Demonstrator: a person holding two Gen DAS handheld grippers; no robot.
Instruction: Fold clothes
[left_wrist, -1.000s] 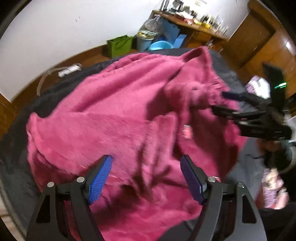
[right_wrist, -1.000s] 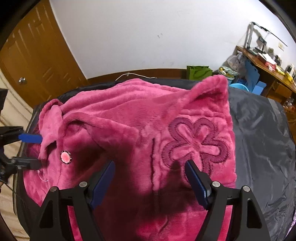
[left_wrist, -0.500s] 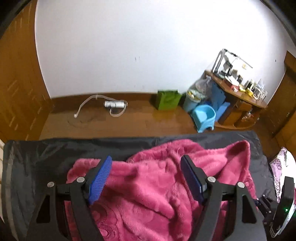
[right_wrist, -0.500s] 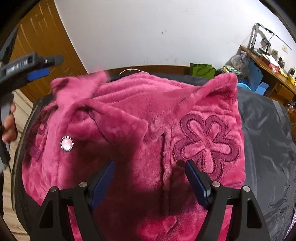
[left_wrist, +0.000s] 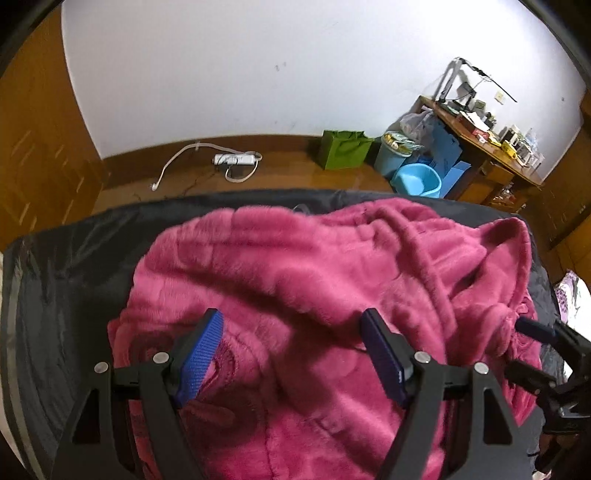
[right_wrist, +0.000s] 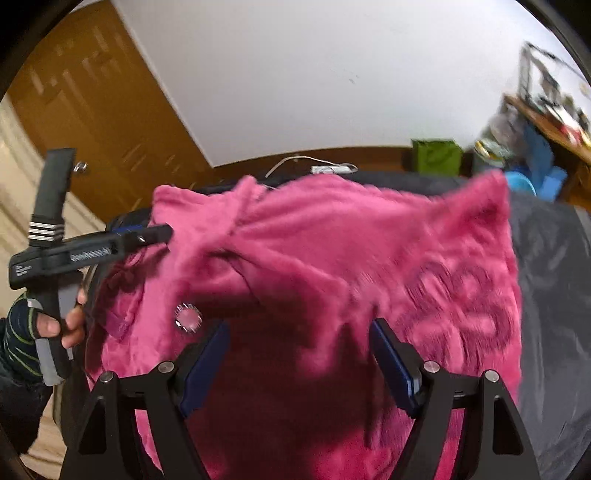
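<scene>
A fluffy magenta garment (left_wrist: 314, 280) lies crumpled on a black sheet (left_wrist: 62, 266). It also fills the right wrist view (right_wrist: 332, 266), with a round pink button (right_wrist: 188, 317) and an embossed flower (right_wrist: 465, 306). My left gripper (left_wrist: 291, 354) is open just above the garment's near part, holding nothing. It also shows at the left of the right wrist view (right_wrist: 155, 234), beside the garment's raised left edge. My right gripper (right_wrist: 299, 363) is open above the garment's front. Its fingers also show at the right edge of the left wrist view (left_wrist: 532, 328).
Beyond the sheet is wooden floor with a white power strip (left_wrist: 234, 159), a green bag (left_wrist: 343, 149), a blue basin (left_wrist: 417, 181) and a cluttered desk (left_wrist: 487, 136). A wooden door (right_wrist: 99, 122) stands at the left. The person's hand (right_wrist: 55, 325) holds the left gripper's handle.
The left gripper swung from above the middle of the garment to its left edge and tilted up, then lowered a little. The garment's left edge has been lifted. The right gripper shifted slightly.
</scene>
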